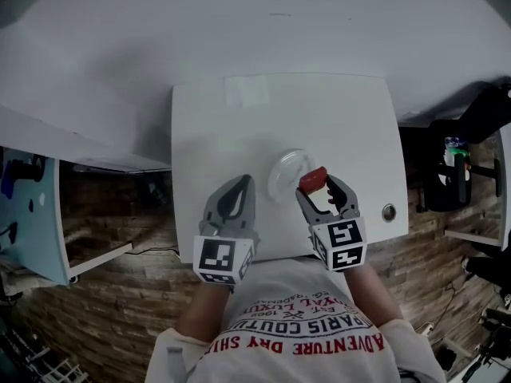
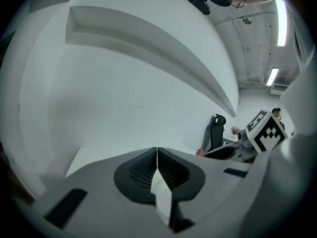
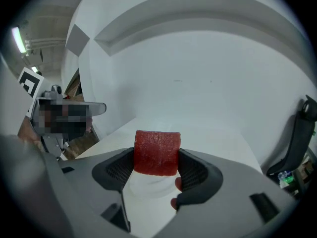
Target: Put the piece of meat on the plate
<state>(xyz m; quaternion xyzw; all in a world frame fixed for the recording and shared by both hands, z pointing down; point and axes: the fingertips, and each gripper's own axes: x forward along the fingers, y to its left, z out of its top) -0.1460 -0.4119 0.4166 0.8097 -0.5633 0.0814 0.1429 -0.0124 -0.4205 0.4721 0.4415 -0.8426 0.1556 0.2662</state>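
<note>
Closest to the head cam was my shirt (image 1: 303, 325), then both tongs out over the near edge of the white table (image 1: 239, 118). Right tongs (image 1: 321, 188) were clamped on the piece of meat (image 3: 156, 151), a red block pinched by its two sides, so the bottom face hung free to go down flat. From the right gripper view the plate (image 1: 275, 166) sat right beneath it. From the head view the meat was over the plate's right part, nearer the rim than the middle. It looked to me like it was hovering, not touching, though I couldn't swear to the gap.

Left tongs (image 1: 239, 183) were pressed shut with nothing in them, parked just beside the plate on its left. I'd guess that was only to stay out of the way, since the job needed one hand.

Room-wise, the plate was close to the table's near edge, with lots of bare top behind it. On the right there was a round hole (image 1: 389, 211) in the tabletop near the corner, apart from the plate. A dark chair (image 1: 447, 174) stood beyond the right edge, well apart. So my call was: nudge left toward the plate's centre, lower, let go. Main risk I saw was landing it on the rim and having it tip off onto the table.
</note>
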